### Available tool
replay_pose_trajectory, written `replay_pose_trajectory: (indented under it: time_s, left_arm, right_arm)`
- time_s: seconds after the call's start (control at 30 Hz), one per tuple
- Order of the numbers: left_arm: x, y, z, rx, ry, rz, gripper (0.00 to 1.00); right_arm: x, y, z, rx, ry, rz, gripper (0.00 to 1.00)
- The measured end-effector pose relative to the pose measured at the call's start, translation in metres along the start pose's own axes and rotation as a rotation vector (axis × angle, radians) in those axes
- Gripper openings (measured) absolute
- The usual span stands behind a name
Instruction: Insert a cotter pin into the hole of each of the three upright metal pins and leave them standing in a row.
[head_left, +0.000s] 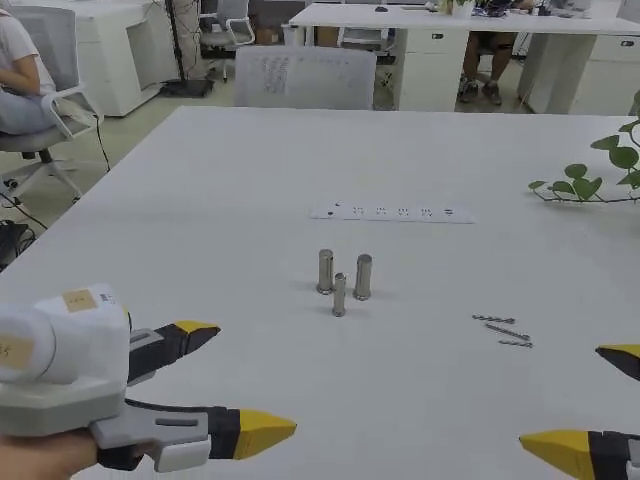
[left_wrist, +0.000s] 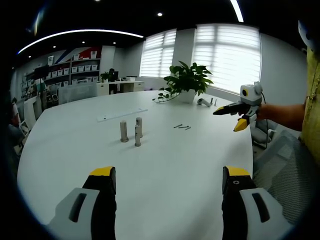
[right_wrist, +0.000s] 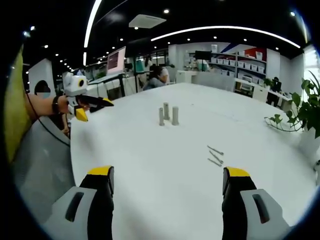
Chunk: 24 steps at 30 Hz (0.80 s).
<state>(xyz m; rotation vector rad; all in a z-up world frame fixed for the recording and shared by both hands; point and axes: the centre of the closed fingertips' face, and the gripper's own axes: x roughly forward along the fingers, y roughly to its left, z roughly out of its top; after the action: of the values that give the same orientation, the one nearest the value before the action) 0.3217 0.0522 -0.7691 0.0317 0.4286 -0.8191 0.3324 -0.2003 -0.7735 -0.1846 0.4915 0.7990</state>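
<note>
The wide white table (head_left: 420, 160) carries everything. Over its near part hover the left tongs (head_left: 250, 378) and the right tongs (head_left: 562, 395), each with its yellow-tipped jaws spread wide and nothing between them. Three upright metal pins (head_left: 339, 295) stand in a tight cluster at mid-table, ahead of both tongs and well apart from them. Three cotter pins (head_left: 505, 332) lie loose to the right of the cluster, nearer the right tongs, untouched.
</note>
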Motion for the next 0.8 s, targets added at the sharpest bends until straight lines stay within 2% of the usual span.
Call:
replay_pose_trajectory:
  time_s: [0.33, 0.47, 0.6, 0.8]
  left_arm:
    - [0.006, -0.001, 0.005, 0.027, 0.010, -0.018, 0.86]
    - [0.010, 0.003, 0.012, 0.051, 0.012, -0.028, 0.82]
    - [0.018, 0.010, 0.024, 0.083, 0.011, -0.035, 0.80]
    - [0.037, 0.020, 0.038, 0.074, -0.007, -0.053, 0.76]
  right_arm:
    - [-0.001, -0.002, 0.000, 0.005, -0.003, -0.004, 0.90]
    - [-0.001, -0.001, 0.000, 0.006, -0.007, -0.004, 0.90]
    - [-0.001, 0.000, -0.001, 0.007, -0.005, -0.004, 0.90]
    - [-0.002, -0.001, -0.003, 0.007, -0.001, -0.008, 0.90]
